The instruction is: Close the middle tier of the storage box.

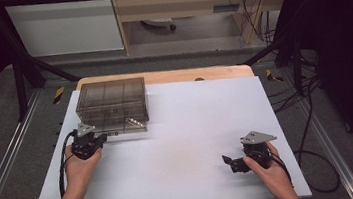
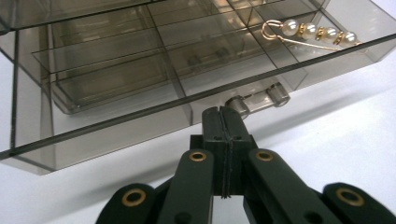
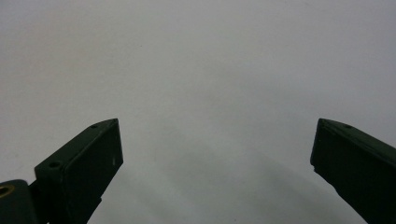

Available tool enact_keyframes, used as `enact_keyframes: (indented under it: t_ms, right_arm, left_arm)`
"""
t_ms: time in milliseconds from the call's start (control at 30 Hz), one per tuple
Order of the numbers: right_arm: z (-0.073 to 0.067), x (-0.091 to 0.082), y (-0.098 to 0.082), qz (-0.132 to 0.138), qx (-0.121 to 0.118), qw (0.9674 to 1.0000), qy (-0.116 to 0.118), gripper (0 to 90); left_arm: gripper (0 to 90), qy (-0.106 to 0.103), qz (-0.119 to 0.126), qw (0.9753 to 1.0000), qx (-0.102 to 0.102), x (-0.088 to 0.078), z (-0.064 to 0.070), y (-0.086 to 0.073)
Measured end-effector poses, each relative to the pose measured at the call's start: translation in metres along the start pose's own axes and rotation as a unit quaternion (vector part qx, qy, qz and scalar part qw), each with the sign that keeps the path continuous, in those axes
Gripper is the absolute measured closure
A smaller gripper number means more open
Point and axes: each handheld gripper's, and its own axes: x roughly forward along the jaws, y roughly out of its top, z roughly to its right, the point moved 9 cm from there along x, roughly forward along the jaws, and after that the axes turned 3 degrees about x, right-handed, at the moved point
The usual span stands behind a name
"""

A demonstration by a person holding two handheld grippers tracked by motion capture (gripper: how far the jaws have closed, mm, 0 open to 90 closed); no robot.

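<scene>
The left gripper (image 1: pixel 99 139), black with a grey three-cornered plate on top, sits at the near left corner of the smoky transparent plastic organiser box (image 1: pixel 112 106), held in the person's left hand (image 1: pixel 80 163). In the left gripper view its two jaws are pressed flat together, clenched with nothing visible between them, and their tips (image 2: pixel 223 122) lie just beside a small clear cylindrical handle (image 2: pixel 258 100) that juts from the front of the box's lower edge. Whether the tips touch that handle cannot be told.

The box (image 2: pixel 140 79) stands on the white table top (image 1: pixel 184 144) toward the far left, with its low front wall facing the gripper. Inside, thin clear dividers split it into several long compartments. In a compartment at the box's right-hand end, as the left gripper view shows it, lies a gold-coloured pin strung with white pearl beads (image 2: pixel 310 33), resting along the bottom and slightly slanted.

Well apart from this, at the near right of the table, the right gripper (image 1: pixel 232 162) is held in the person's right hand (image 1: pixel 268 167). In the right gripper view its jaws stand wide apart, released, with bare white table (image 3: pixel 210 84) between them.
</scene>
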Motion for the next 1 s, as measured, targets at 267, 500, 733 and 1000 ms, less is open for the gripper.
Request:
enact_keyframes:
  t_ms: [267, 500, 733, 1000]
  right_arm:
    - [0.0, 0.0, -0.001, -0.002, -0.001, 1.0, -0.001, 2.7]
    - [-0.002, 0.0, 0.001, 0.001, 0.002, 1.0, 0.005, 2.5]
    - [-0.001, 0.001, -0.001, -0.003, 0.0, 1.0, 0.003, 2.6]
    - [-0.001, 0.002, -0.002, -0.006, 0.001, 1.0, 0.002, 2.6]
  left_arm:
    - [90.0, 0.002, -0.002, 1.0, -0.002, 0.001, -0.003, -0.001]
    - [90.0, 0.0, -0.001, 1.0, -0.004, 0.004, -0.006, 0.003]
    - [90.0, 0.0, 0.001, 1.0, -0.005, 0.006, -0.008, 0.007]
    - [90.0, -0.003, -0.002, 1.0, -0.007, 0.012, -0.011, 0.011]
